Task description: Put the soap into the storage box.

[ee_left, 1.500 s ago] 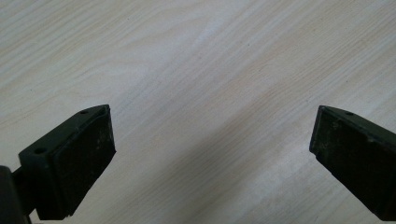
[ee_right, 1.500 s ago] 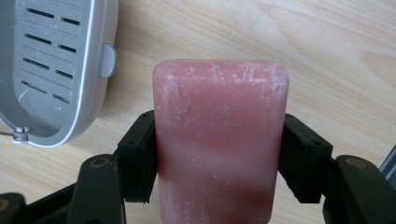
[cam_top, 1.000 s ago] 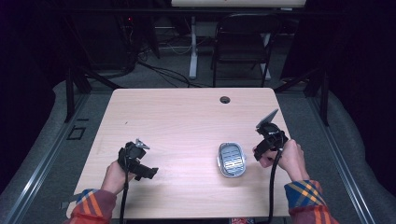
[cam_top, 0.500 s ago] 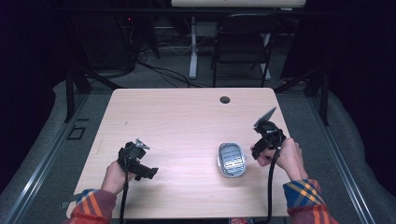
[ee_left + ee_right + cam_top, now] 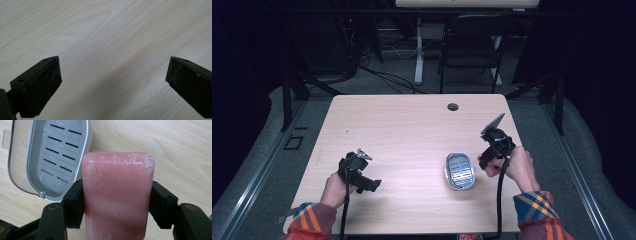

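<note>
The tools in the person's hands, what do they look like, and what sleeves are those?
Each tool is black: the left tool and the right tool have two chunky jaws with flat dark pads. A black cable trails from each. The sleeves are plaid, orange, blue and yellow.

A pink bar of soap (image 5: 117,195), dusty white on top, is squeezed on both sides by the right gripper (image 5: 116,202) near the right edge of the table, just right of an open grey soap box (image 5: 460,171) with slots in it.
</note>
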The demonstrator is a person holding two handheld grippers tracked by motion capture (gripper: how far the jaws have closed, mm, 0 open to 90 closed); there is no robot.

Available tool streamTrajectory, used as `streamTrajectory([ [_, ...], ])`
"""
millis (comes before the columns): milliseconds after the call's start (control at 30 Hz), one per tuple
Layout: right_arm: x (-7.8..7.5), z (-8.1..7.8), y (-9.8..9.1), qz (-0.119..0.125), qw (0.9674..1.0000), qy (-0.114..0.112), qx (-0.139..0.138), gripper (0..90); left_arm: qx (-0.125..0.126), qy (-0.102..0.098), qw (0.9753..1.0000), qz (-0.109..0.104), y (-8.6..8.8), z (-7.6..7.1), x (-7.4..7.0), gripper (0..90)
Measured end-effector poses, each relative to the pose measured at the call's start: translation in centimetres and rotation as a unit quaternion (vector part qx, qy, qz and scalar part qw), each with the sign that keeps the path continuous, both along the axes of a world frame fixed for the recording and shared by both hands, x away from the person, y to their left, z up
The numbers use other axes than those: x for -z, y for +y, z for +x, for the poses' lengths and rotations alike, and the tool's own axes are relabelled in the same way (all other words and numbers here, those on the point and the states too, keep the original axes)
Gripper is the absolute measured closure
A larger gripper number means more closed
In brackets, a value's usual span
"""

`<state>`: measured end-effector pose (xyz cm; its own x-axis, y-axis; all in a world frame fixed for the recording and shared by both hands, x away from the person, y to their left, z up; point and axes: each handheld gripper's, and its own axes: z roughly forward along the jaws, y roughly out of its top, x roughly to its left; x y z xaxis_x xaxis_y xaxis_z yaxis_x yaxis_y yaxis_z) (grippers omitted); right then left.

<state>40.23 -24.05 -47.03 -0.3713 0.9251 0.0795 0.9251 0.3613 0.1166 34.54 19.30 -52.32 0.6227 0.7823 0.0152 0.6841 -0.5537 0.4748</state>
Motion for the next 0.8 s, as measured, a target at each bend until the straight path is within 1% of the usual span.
streamTrajectory([
  [33,-0.1,0.0,0.0,0.000,1.0000,0.001,0.001,37.5,0.000,0.000,1.0000,0.000,0.0,0.0,0.0,0.1],
  [100,-0.2,0.1,0.0,-0.004,0.9999,0.009,-0.009,37.5,-0.002,-0.003,1.0000,0.001,0.0,0.0,0.0,0.1],
  [133,-0.3,0.2,0.1,-0.006,0.9999,0.008,-0.011,37.5,-0.002,-0.003,1.0000,0.001,0.0,0.0,0.0,0.1],
  [167,-0.2,0.1,0.2,0.001,1.0000,0.000,-0.003,37.5,-0.001,-0.003,1.0000,0.001,0.0,0.0,0.0,0.1],
  [233,-0.3,0.1,0.4,0.001,1.0000,-0.003,-0.001,37.5,-0.002,-0.003,1.0000,0.001,0.0,0.0,0.0,0.1],
  [467,-0.6,0.1,0.8,0.006,1.0000,-0.004,-0.003,37.5,-0.001,-0.003,1.0000,0.001,0.0,0.0,0.0,0.1],
  [500,-0.6,0.1,0.8,0.005,1.0000,-0.002,-0.006,37.5,0.000,0.000,1.0000,0.001,0.0,0.0,0.0,0.1],
  [533,-0.6,0.1,0.9,0.004,1.0000,-0.003,-0.006,37.5,0.001,0.000,1.0000,0.001,0.0,0.0,0.0,0.1],
  [567,-0.6,0.2,0.9,0.005,0.9999,0.001,-0.011,37.5,-0.001,-0.003,1.0000,0.001,-0.1,0.0,0.0,0.1],
  [633,-0.5,0.2,1.1,0.006,0.9999,-0.002,-0.010,37.5,0.000,0.000,1.0000,0.000,-0.1,0.0,0.0,0.1],
  [667,-0.6,0.2,1.1,0.007,0.9999,0.002,-0.014,37.5,0.000,0.000,1.0000,0.000,-0.1,0.0,0.0,0.1],
  [733,-0.6,0.2,1.4,0.008,0.9999,-0.002,-0.011,37.5,0.000,0.000,1.0000,0.000,-0.1,0.0,0.0,0.1],
  [767,-0.8,0.3,1.6,0.006,0.9998,0.001,-0.019,37.5,0.001,0.000,1.0000,0.000,-0.1,0.0,0.0,0.1],
  [800,-0.8,0.3,1.6,0.006,0.9998,0.001,-0.019,37.5,0.000,0.000,1.0000,0.000,0.0,0.0,0.0,0.1],
])
